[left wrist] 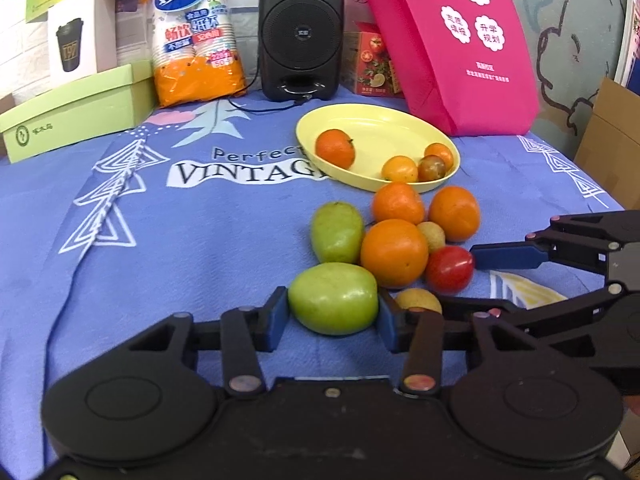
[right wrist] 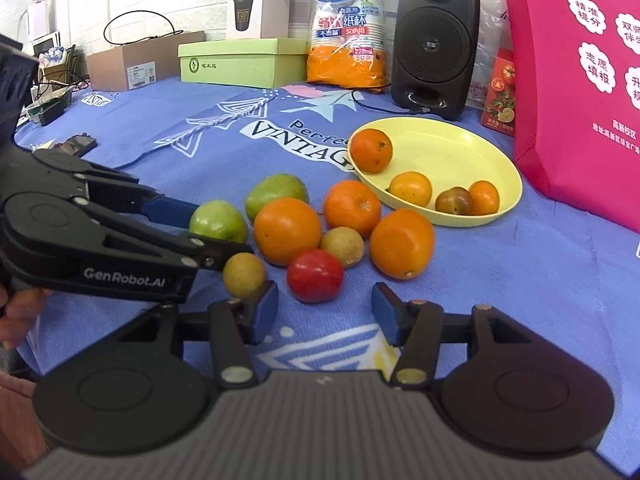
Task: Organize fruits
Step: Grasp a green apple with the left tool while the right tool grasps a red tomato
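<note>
Left gripper (left wrist: 333, 312): pads touching both sides of the green fruit (left wrist: 333, 298) on the blue cloth (left wrist: 160, 240), apparently clamped. A round, smooth fruit could squirt out, or knock the brown longan (left wrist: 418, 301) just beside it. Right gripper (right wrist: 325, 312): jaws released, empty, short of the red tomato (right wrist: 315, 276). Yellow plate (right wrist: 452, 140) beyond already holds four fruits; both arms crowd the pile, so they may collide.

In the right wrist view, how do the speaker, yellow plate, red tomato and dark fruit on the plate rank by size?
1. Yellow plate
2. Speaker, looks close to it, but farther away
3. Red tomato
4. Dark fruit
</note>
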Demonstrator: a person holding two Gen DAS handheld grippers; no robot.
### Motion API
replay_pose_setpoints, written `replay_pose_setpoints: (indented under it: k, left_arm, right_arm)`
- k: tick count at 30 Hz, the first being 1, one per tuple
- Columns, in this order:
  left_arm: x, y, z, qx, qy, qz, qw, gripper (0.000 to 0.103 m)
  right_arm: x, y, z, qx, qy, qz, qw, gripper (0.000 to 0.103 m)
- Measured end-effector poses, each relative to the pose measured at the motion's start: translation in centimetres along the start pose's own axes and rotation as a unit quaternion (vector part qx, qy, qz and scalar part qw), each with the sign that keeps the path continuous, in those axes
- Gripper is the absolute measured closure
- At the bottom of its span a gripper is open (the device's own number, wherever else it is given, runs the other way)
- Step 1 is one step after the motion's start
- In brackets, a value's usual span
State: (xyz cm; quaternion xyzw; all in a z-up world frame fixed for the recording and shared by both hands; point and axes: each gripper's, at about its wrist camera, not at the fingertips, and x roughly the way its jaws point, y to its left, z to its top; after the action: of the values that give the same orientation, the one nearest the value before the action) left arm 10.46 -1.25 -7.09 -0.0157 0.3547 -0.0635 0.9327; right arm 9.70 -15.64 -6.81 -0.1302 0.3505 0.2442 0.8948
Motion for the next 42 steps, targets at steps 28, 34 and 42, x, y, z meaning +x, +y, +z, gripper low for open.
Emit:
replay_pose_setpoints:
  k: [28,34,42]
  left_arm:
    - [-2.2,0.9,-0.9,-0.016,0.001,0.01,0.9998,0.058]
    - [-3.1,0.5,-0.6,-0.012,-0.005,0.004,0.9999,0.058]
    - [-3.4,0.0,0.3,-0.004,-0.012,-0.002,0.9999,0.058]
  right_arm:
    - [-1.7,0.2,-0.7,0.016,-0.005,0.002,1.0,0.072]
    - [-2.8,-0.6,-1.1,0.023,-0.008,-0.006,1.0,0.072]
    - [-3.5,-1.8,-1.3,0.031,-0.011,-0.014,0.999,0.072]
